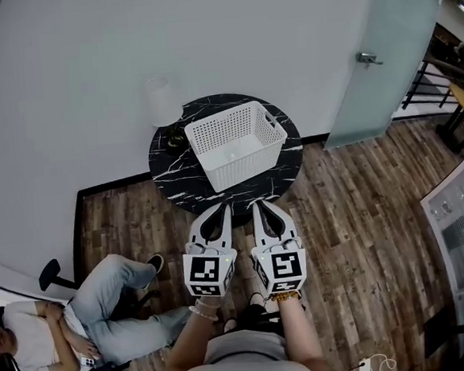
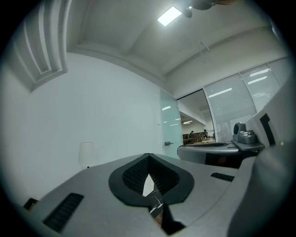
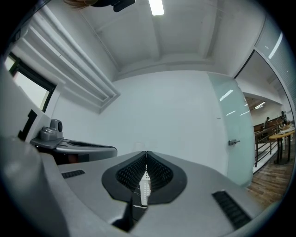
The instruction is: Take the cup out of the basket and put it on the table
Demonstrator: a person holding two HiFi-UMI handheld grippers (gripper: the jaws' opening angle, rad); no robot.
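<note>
Left gripper (image 1: 223, 209): jaws are pressing together, holding nothing; it is hovering just near-side of the basket (image 1: 243, 167), over the table (image 1: 176, 187) rim.
Right gripper (image 1: 259, 206): jaws are also meeting tip to tip, gripping nothing; it is hanging right beside the left one, near-side of the basket.
Basket: white, lattice-walled, sitting mid-table, turned a bit askew.
Cup (image 1: 160, 100): pale, upright, standing outside the basket, just beyond its far-left corner at the table edge; cannot tell whether it is resting on the table or behind it.
Small thing (image 1: 175, 139): lying on the table just left of the basket; too small to identify.
Head view only: it is showing a seated person (image 1: 63, 333) well left and near-side of the basket, the wood floor (image 1: 365, 233), and a glass door (image 1: 385, 46) far right of it.
Left gripper view only: closed tips (image 2: 148, 156) are leaving a thin wedge showing a white sliver and black marble; the cup (image 2: 86, 154) is showing left of the tips, the right gripper's body at the right.
Right gripper view only: closed tips (image 3: 146, 153) are framing a strip of basket lattice (image 3: 144, 186); the left gripper's body is showing at the left, the door at the right.
</note>
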